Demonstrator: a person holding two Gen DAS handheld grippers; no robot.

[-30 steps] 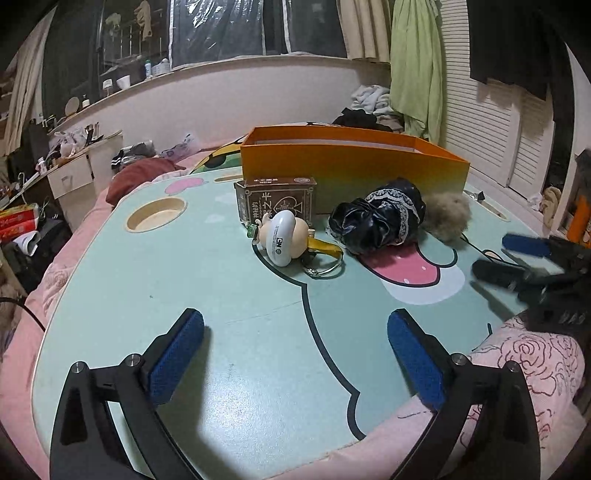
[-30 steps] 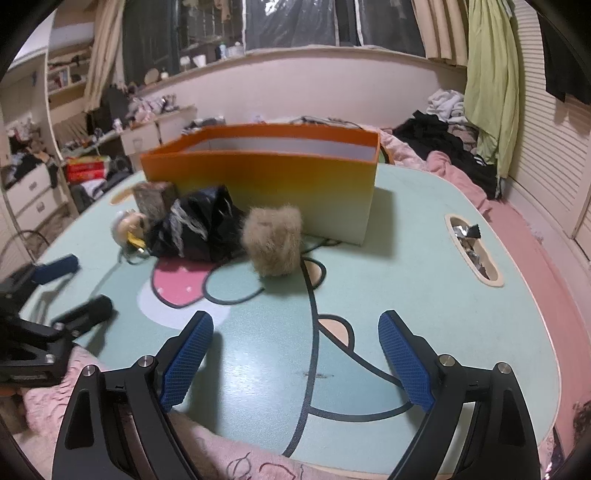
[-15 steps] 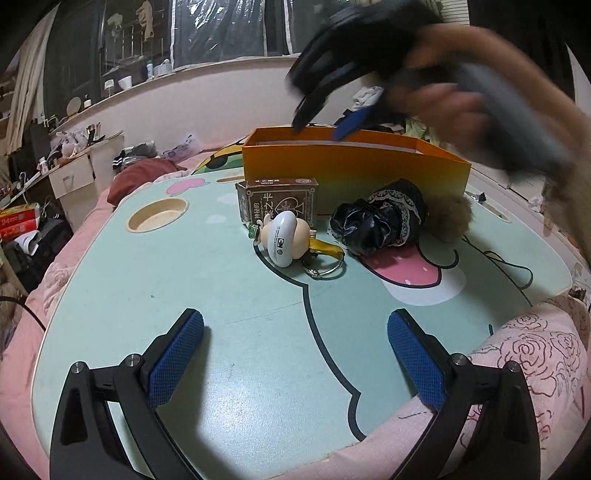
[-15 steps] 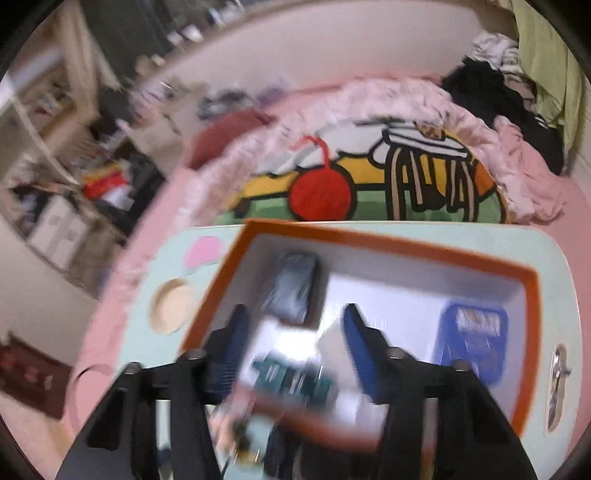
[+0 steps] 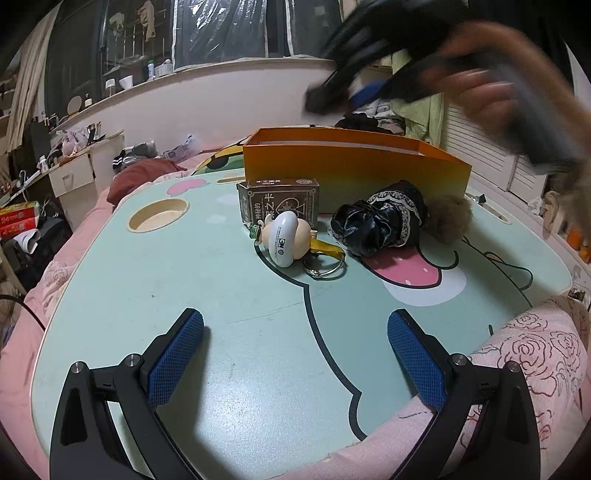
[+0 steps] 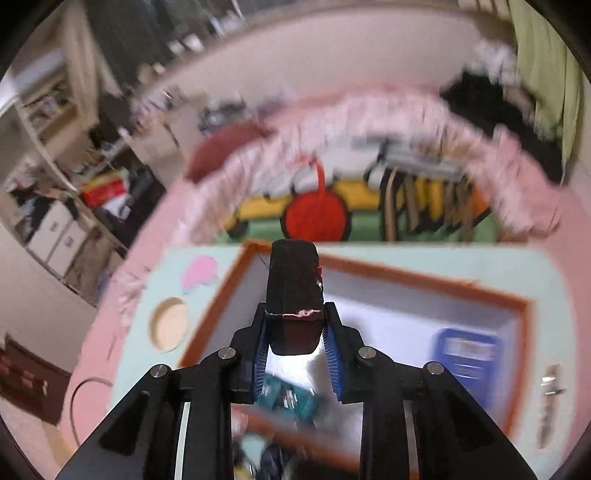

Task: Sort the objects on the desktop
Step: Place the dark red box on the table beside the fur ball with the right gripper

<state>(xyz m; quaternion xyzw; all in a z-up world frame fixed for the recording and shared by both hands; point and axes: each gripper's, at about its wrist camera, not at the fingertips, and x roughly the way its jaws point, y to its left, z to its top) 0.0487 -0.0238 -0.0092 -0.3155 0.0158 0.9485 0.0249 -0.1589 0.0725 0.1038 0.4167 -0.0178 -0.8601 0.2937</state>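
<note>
Dark window (image 5: 221,33); white drawers (image 5: 72,177)

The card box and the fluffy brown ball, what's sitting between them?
In the left wrist view, a crumpled black bag with lace trim lies between the card box and the fluffy brown ball.

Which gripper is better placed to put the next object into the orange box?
Right. The right gripper is shut on a dark block above the orange box; the left gripper is open over the table.
</note>
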